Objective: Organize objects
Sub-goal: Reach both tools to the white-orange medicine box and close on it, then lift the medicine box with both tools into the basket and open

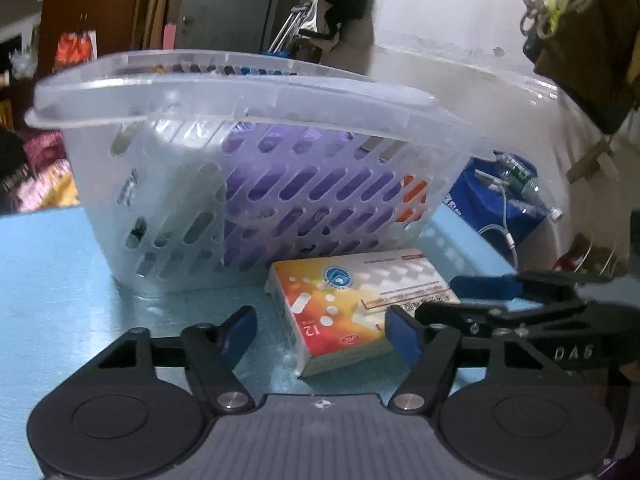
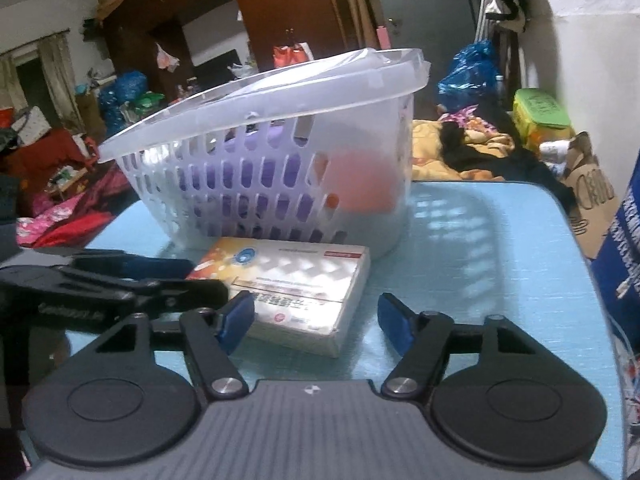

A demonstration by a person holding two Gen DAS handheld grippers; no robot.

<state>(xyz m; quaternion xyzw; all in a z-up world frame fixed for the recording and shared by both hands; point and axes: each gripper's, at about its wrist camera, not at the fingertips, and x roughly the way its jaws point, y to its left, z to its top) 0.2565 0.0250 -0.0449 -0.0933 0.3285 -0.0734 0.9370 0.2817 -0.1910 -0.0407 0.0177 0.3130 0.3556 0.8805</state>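
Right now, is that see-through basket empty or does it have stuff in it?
Not empty. Through the slotted walls of the basket a purple item and something orange show inside.

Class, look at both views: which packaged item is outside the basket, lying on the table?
The orange-and-white medicine box, flat on the table; the purple and orange items sit inside the basket.

Background only: dark wooden wardrobe [image 2: 256,20] against far wall. Blue plastic bags [image 2: 468,72] heaped near white wall [image 2: 592,52]. Green-lidded box [image 2: 540,114] beside patterned bedding [image 2: 460,152]. Brown paper bag [image 2: 592,196] past the table edge. Clear plastic bottle [image 1: 528,184] and white cable [image 1: 504,220] on blue bag
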